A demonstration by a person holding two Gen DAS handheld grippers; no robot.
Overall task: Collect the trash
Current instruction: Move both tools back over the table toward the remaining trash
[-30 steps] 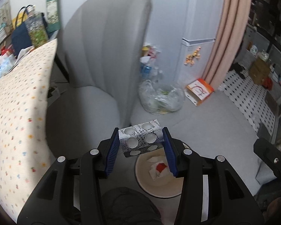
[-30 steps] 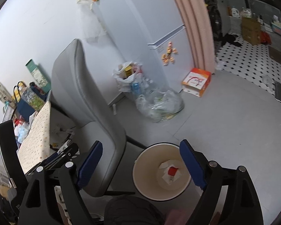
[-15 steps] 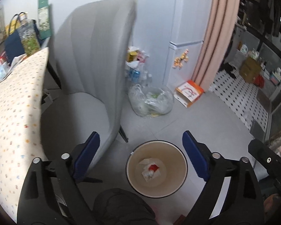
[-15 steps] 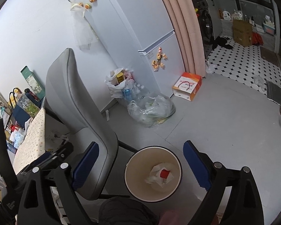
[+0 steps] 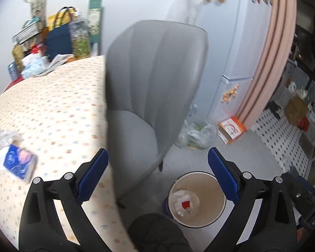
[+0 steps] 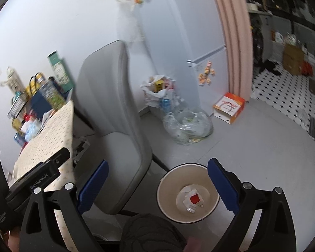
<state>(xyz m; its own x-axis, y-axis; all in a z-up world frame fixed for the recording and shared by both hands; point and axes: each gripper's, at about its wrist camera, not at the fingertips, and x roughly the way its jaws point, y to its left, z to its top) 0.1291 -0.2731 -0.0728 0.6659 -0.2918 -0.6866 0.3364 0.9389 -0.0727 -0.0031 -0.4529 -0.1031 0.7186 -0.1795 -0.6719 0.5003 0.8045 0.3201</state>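
A round cream trash bin (image 5: 217, 193) stands on the floor beside the grey chair; it holds crumpled white paper with a red patch (image 5: 183, 202) and a small packet. It also shows in the right wrist view (image 6: 166, 199). My left gripper (image 5: 157, 172) is open and empty, above the table edge and the bin. My right gripper (image 6: 157, 180) is open and empty above the bin and the chair. A blue and white packet (image 5: 15, 162) and a crumpled clear wrapper (image 5: 2, 136) lie on the dotted tablecloth (image 5: 52, 109) at the left.
A grey upholstered chair (image 5: 153, 79) stands between table and bin. Clear plastic bags of bottles (image 6: 187, 124) and an orange and white box (image 6: 229, 107) sit by the fridge (image 6: 178, 42). Bags and boxes (image 5: 58, 40) crowd the table's far end.
One second ago my left gripper held a silver blister packet over the bin; it opened and the packet dropped in. The left gripper has since swung left toward the table. The right stayed open.
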